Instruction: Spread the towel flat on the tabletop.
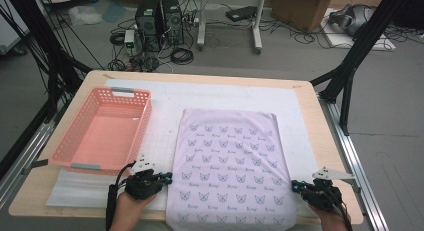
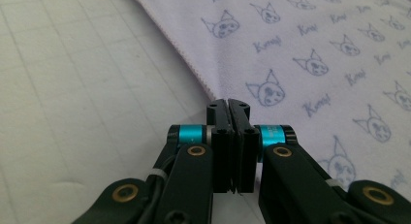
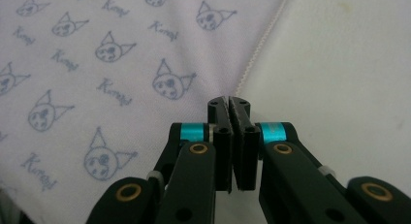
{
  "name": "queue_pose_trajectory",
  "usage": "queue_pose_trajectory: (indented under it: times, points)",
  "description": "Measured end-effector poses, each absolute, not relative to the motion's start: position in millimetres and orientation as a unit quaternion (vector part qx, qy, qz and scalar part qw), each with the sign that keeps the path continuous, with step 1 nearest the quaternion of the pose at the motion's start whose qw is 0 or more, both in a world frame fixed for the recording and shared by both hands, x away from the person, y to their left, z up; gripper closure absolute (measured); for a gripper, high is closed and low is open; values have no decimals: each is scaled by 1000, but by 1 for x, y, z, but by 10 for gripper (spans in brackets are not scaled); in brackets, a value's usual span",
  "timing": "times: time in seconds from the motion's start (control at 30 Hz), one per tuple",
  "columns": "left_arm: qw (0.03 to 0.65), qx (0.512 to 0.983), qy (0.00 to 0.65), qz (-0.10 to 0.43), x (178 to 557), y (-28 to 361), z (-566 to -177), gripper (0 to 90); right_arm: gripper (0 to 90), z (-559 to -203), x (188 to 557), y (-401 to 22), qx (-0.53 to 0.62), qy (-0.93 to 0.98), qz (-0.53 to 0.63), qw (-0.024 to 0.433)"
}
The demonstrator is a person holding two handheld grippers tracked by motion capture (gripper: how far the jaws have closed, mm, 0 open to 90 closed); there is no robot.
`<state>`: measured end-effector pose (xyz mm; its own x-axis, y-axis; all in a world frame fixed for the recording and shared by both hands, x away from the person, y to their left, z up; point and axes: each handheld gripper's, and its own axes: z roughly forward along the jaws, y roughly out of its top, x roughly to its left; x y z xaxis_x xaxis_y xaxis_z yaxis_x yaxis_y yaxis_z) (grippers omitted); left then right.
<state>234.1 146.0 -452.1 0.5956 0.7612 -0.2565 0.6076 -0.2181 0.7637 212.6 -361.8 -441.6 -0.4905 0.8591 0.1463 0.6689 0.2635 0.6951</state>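
Both the left hand-held gripper and the right hand-held gripper are pinched shut at the side edges of the cloth lying flat between them (maybe barely catching it), so a lift could let it slip free.

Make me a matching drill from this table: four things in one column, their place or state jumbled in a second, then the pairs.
1. basket
2. cloth
3. left gripper
4. right gripper

a. shut at the cloth's right edge
b. spread flat, printed with cat faces
c. pink, empty, on the table's left
d. shut at the cloth's left edge

Pairs: 1-c, 2-b, 3-d, 4-a
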Motion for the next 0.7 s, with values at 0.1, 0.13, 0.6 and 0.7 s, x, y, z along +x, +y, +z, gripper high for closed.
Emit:
queue_pose_trajectory:
  times: [0.1, 0.13, 0.6, 0.7]
  points:
    - [449, 776, 434, 86, 230, 148, -451, 865, 830, -439, 210, -363, 490, 785, 358, 122]
    - [450, 777, 431, 90, 230, 149, -451, 815, 753, -438, 209, -364, 491, 783, 360, 126]
    - [522, 739, 406, 131, 254, 148, -443, 409, 779, -444, 231, -335, 457, 783, 374, 196]
    - [534, 730, 405, 134, 254, 151, -438, 399, 789, -445, 231, -339, 466, 786, 352, 202]
